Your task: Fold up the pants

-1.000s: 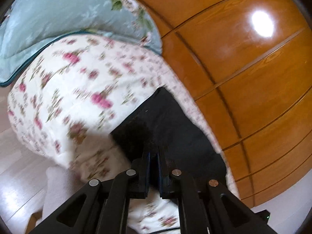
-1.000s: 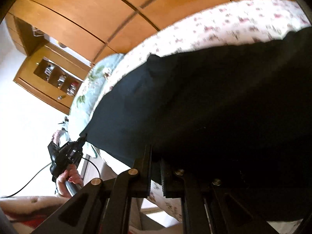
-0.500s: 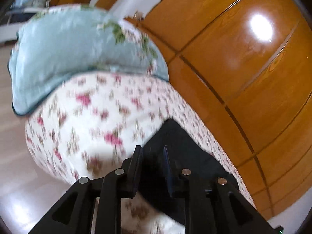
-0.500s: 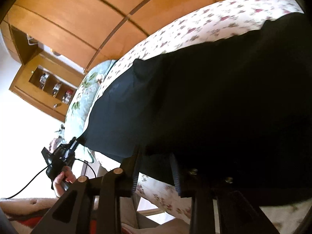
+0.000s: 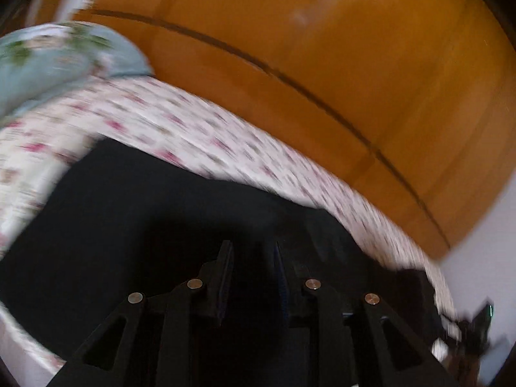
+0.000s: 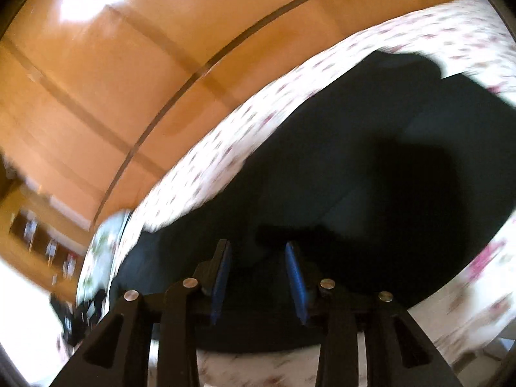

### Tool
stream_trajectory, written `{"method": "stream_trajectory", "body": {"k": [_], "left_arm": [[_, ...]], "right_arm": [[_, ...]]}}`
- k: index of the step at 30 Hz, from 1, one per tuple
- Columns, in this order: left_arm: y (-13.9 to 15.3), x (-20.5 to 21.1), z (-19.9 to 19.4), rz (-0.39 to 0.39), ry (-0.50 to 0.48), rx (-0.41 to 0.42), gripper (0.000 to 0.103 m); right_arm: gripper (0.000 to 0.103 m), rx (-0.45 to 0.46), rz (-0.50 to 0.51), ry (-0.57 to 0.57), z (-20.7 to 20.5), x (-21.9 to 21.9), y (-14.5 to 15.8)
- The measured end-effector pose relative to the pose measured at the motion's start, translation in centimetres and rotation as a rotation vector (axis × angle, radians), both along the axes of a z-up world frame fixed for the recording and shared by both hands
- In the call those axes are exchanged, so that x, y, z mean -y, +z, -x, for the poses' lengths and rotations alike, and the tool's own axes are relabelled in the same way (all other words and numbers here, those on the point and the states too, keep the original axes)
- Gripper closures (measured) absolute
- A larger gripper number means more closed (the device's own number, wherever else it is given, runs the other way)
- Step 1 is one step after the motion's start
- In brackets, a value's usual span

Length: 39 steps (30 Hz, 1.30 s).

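Wooden wardrobe [image 5: 322, 64] behind floral bedsheet [image 5: 193, 135], pillow [image 5: 48, 61], pants [image 5: 161, 213]

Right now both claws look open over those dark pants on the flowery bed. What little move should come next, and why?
Probably lower both grippers and close them on a pants edge for the next fold. The left gripper and right gripper are open with nothing between their fingers, and the black pants lie spread on the floral bedspread. Both views are blurred, so which edge is nearest is unclear.
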<state>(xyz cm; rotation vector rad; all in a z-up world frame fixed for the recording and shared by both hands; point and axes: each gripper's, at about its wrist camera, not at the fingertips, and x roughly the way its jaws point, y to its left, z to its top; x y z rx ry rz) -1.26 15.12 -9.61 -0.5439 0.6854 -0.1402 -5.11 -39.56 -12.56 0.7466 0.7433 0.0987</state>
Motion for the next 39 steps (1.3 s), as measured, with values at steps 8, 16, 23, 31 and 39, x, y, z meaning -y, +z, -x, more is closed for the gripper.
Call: {"method": "stream_trajectory", "body": {"k": [8,16,23,31,39], "left_arm": [[-3.5,4.0,0.2,0.063,-0.06,-0.081,0.078],[-3.9,4.3,0.3,0.049,-0.059,-0.07,0.078],[-3.2,3.8,0.5,0.077,-0.027,-0.066,0.077],[-2.5,4.8,1.1,0.077,-0.09,-0.051,0.076],[-1.0,11.8,1.7,-0.11,-0.405,0.013,0.074]], "right_arm": [[0.066,-0.064,-0.159,-0.244,-3.5,8.8,-2.8],[0.084,0.026,-0.326,-0.342,-5.5,10.0,-4.3],[0.094,0.174,-0.22,-0.301,-2.5,9.3,2.5],[0.094,0.105,-0.098,-0.305,3.5,9.2,3.3],[0.084,-0.017,-0.266,-0.385,4.9,10.8,-4.0]]}}
